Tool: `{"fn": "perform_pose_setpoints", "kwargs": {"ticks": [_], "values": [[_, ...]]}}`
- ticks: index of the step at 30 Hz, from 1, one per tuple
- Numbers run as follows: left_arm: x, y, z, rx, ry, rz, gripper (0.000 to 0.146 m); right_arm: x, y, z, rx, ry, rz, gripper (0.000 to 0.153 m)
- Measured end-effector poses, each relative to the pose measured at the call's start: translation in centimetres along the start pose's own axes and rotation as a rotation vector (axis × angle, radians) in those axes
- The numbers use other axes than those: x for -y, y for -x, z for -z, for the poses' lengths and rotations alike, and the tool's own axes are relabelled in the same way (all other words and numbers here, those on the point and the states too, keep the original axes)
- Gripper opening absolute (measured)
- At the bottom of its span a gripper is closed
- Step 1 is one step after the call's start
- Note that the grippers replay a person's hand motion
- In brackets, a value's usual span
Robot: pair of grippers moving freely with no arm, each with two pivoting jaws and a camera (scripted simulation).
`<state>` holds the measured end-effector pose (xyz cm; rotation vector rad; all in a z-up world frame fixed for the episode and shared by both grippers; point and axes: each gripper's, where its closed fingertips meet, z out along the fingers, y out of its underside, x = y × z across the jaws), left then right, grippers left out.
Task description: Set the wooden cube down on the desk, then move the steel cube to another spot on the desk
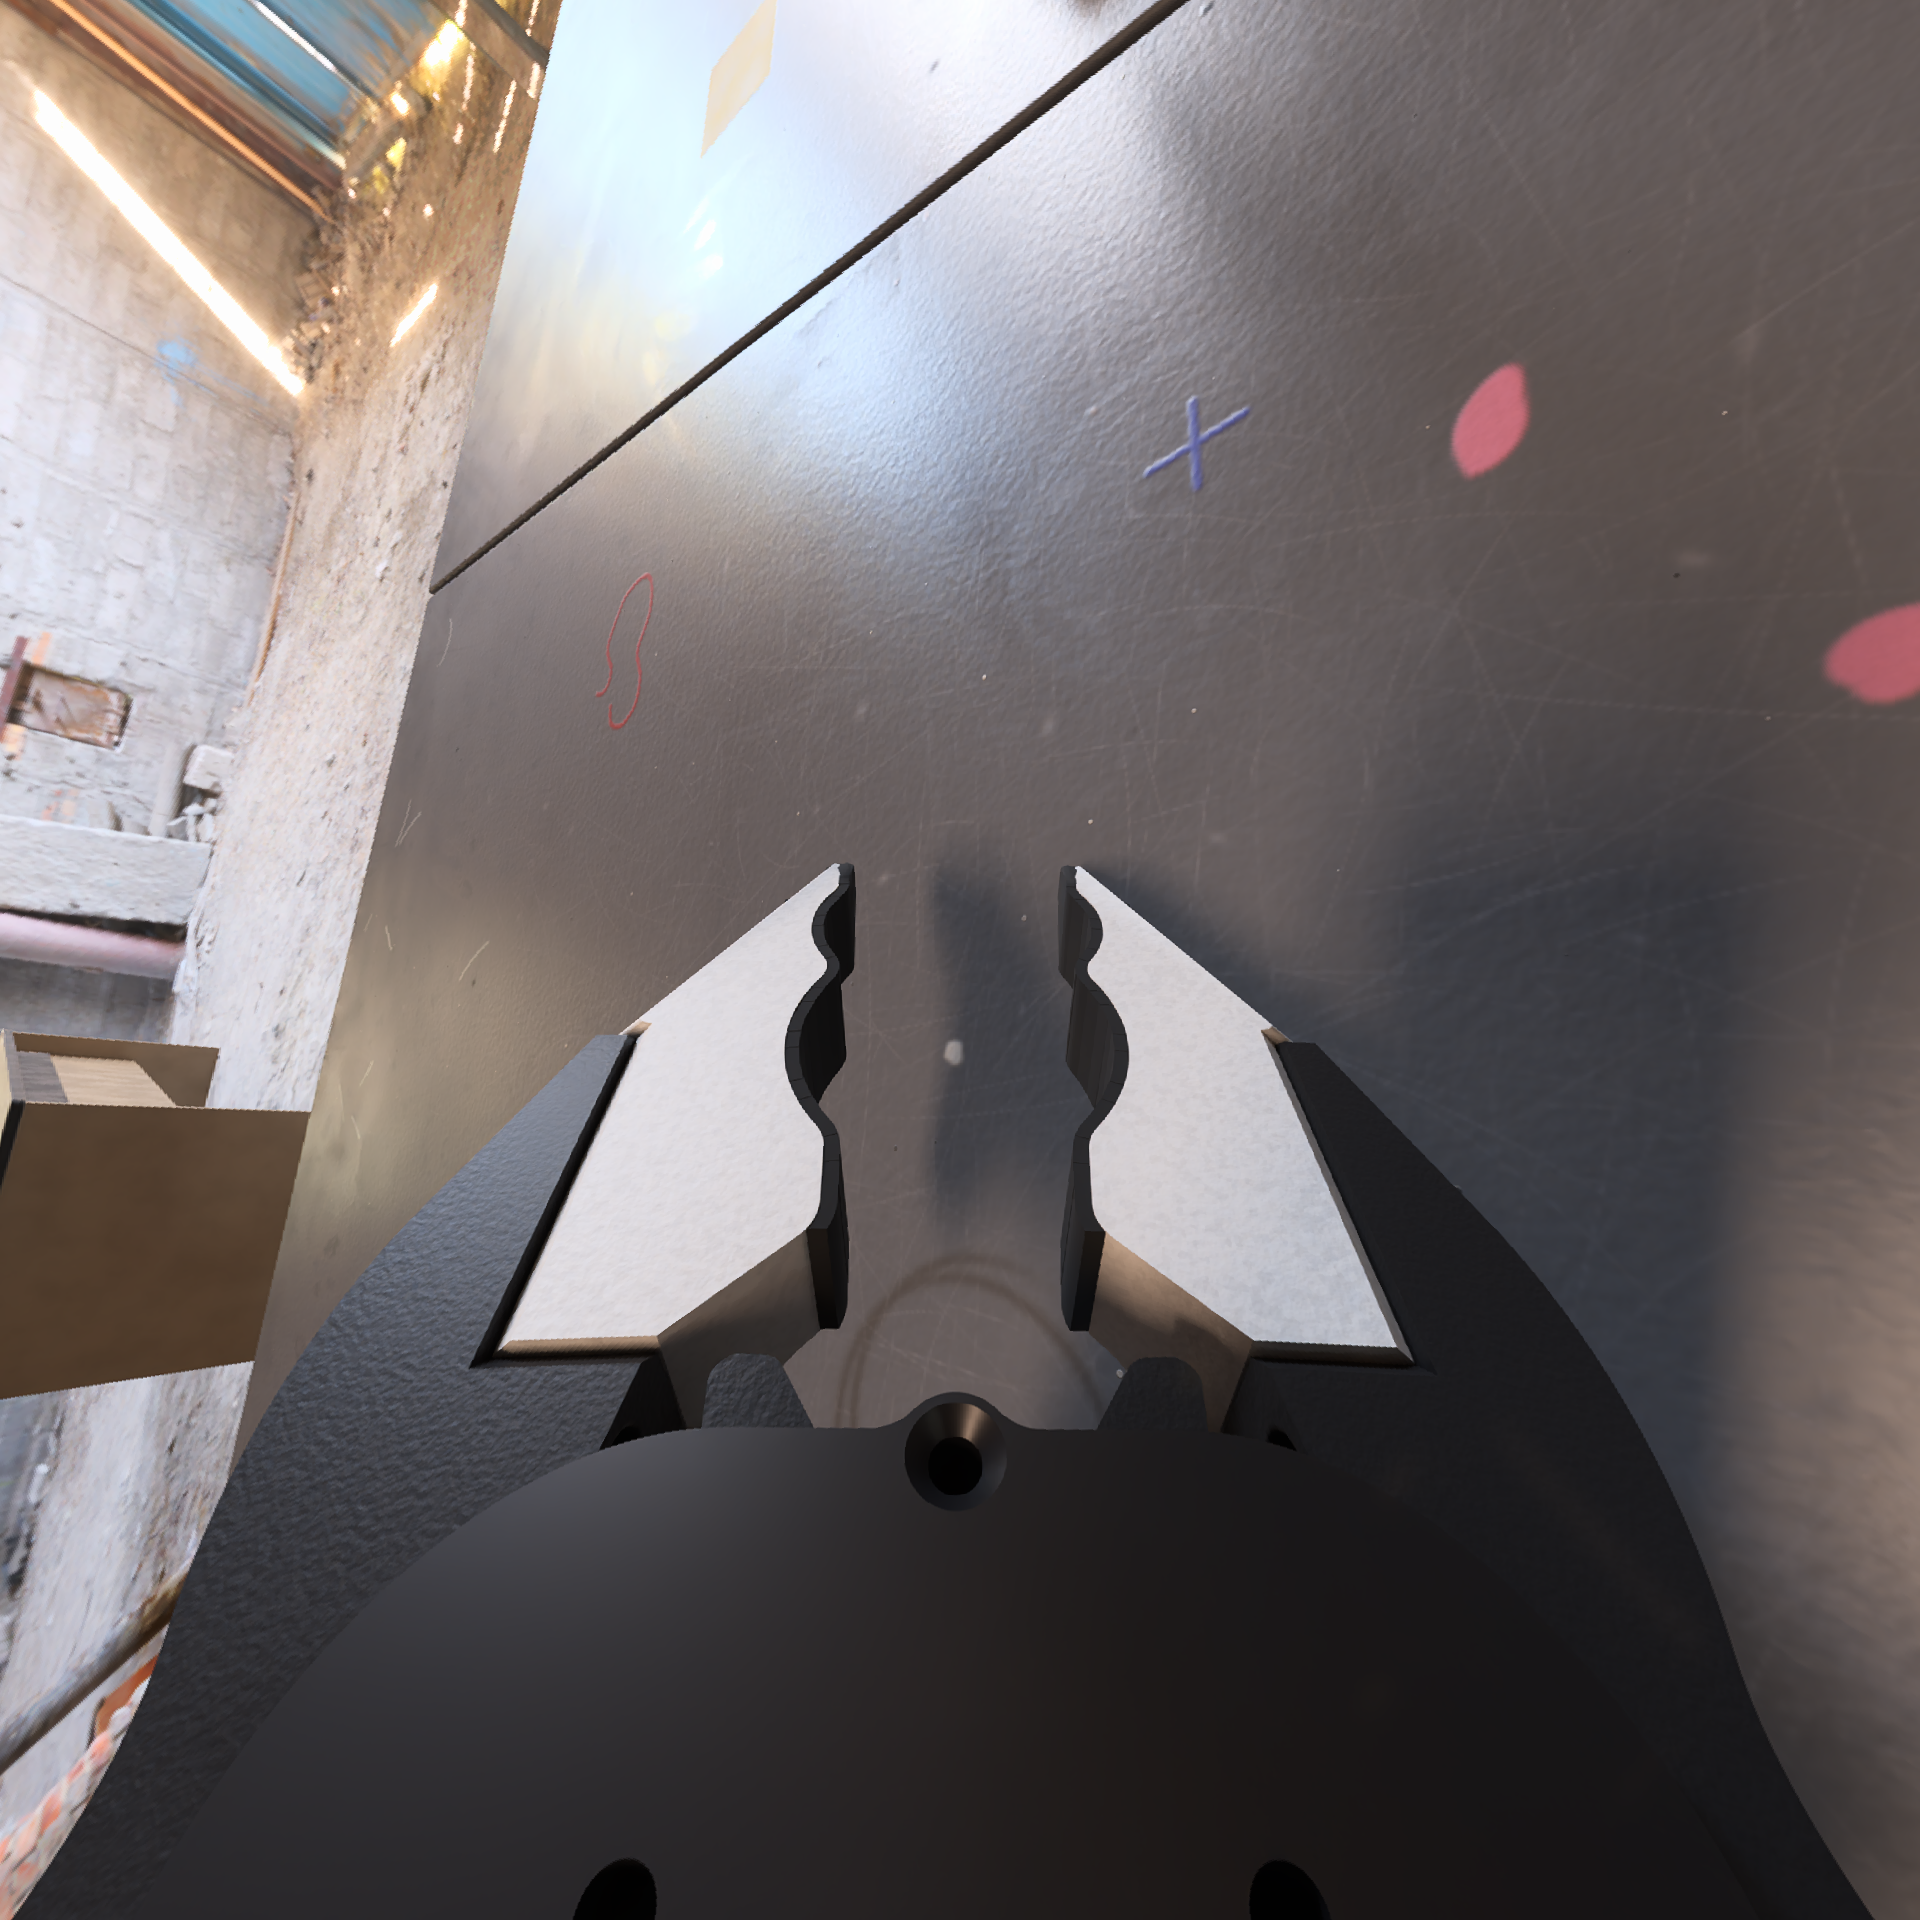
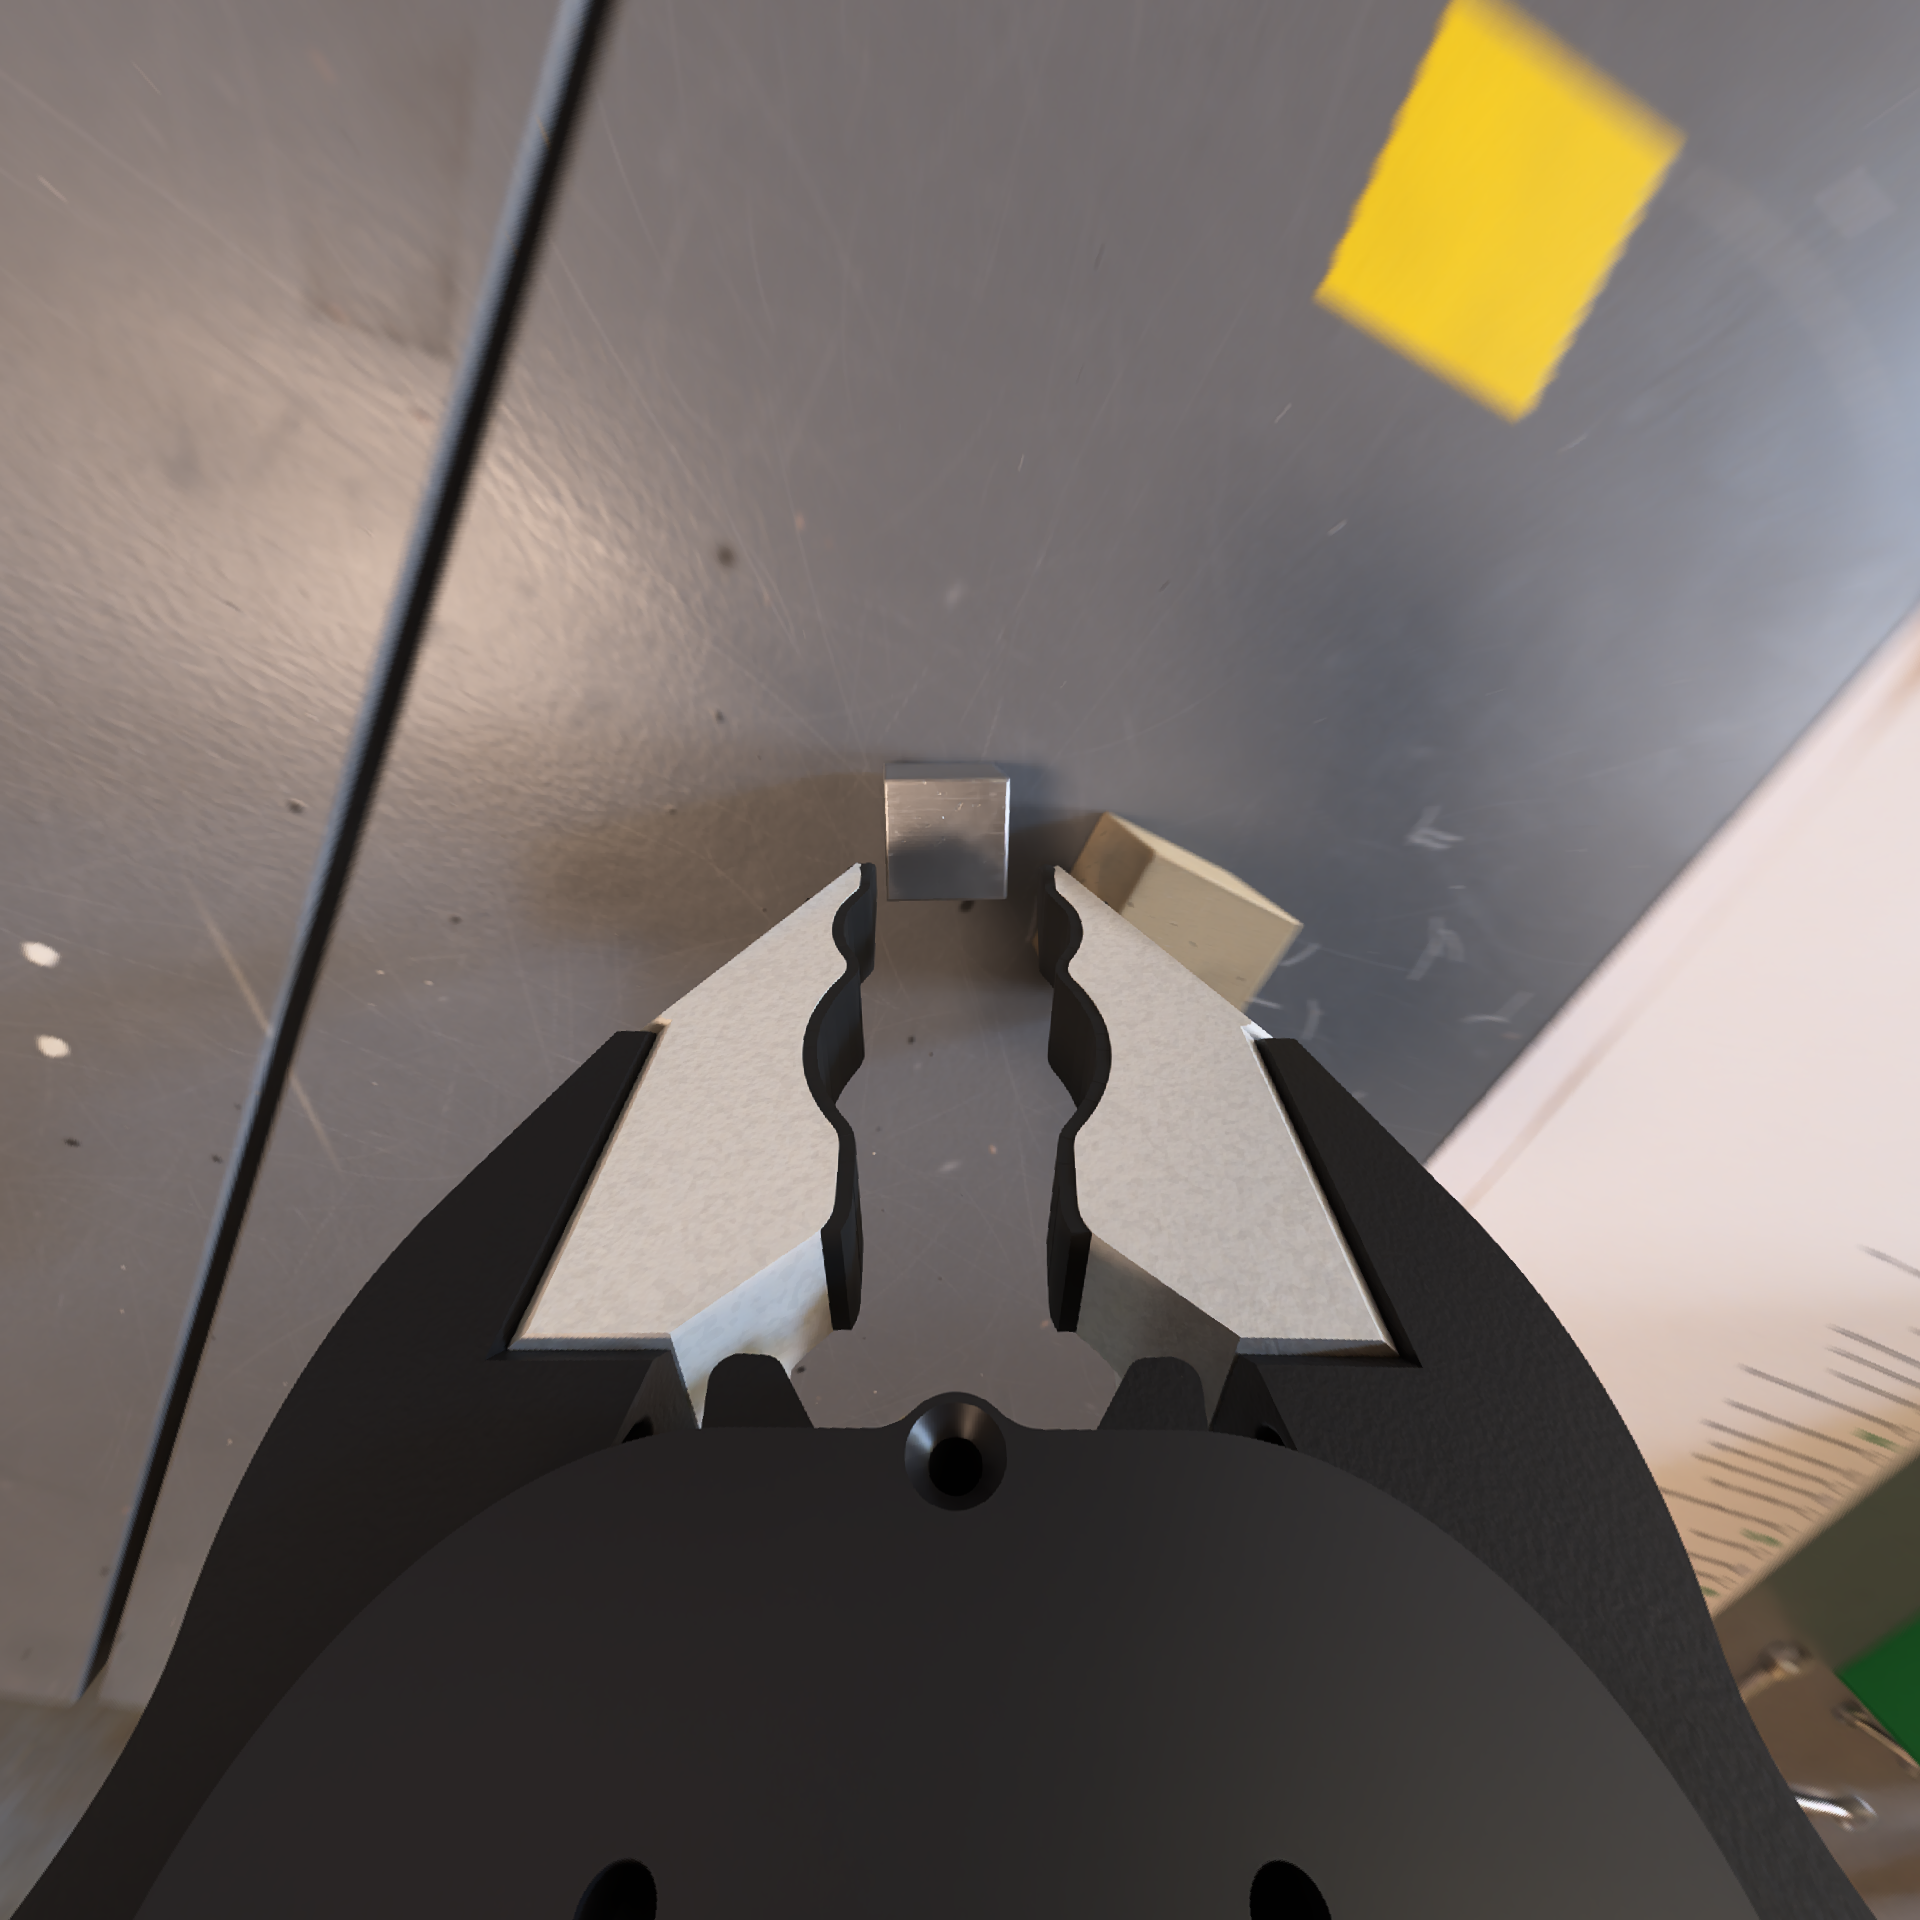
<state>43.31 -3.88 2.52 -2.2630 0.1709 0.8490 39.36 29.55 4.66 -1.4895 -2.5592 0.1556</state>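
Observation:
In the right wrist view a shiny steel cube (image 2: 945, 829) sits on the grey desk (image 2: 727, 468), just beyond my right gripper's fingertips. My right gripper (image 2: 956, 873) is open and empty, its jaws lined up with the cube. A pale wooden cube (image 2: 1184, 909) lies on the desk right beside the steel cube, partly hidden behind my right finger (image 2: 1153, 1091). In the left wrist view my left gripper (image 1: 956, 873) is open and empty over bare dark desk (image 1: 1351, 831). Neither cube shows in that view.
A yellow patch (image 2: 1496, 208) marks the desk at upper right. A dark seam (image 2: 416, 623) runs across the desk. The desk edge (image 2: 1621, 977) lies to the right. Left view: a blue cross (image 1: 1195, 442), red spots (image 1: 1491, 421), a cardboard box (image 1: 135, 1236) off the left edge.

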Motion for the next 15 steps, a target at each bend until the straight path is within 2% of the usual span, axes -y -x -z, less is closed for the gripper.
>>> {"fn": "perform_pose_setpoints", "kwargs": {"ticks": [2, 5, 7, 8, 9, 11, 15], "values": [[0.0, 0.0, 0.0, 0.001, 0.001, -0.001, 0.039, 2.1, 0.3, 3.4, -0.087, -0.116, 0.028, 0.032], [0.0, 0.0, 0.0, 0.001, 0.0, 0.0, 0.039, 9.3, 4.4, 10.6, -0.186, -0.512, 0.158, 0.033], [0.0, 0.0, 0.0, 0.0, -0.001, 0.001, 0.039, 14.0, 11.2, 14.3, -0.079, -0.795, 0.318, 0.033], [0.0, 0.0, 0.0, 0.0, 0.0, 0.001, 0.039, 15.6, 14.9, 14.9, 0.007, -0.873, 0.412, 0.033], [0.0, 0.0, 0.0, 0.001, 0.0, -0.001, 0.039, 16.6, 18.3, 14.4, 0.085, -0.89, 0.492, 0.034], [0.0, 0.0, 0.0, 0.003, 0.002, -0.005, 0.039, 18.1, 23.1, 10.9, 0.153, -0.794, 0.606, 0.034], [0.0, 0.0, 0.0, 0.004, 0.003, -0.008, 0.039, 18.8, 26.6, 1.6, 0.089, -0.501, 0.741, 0.037]]}}
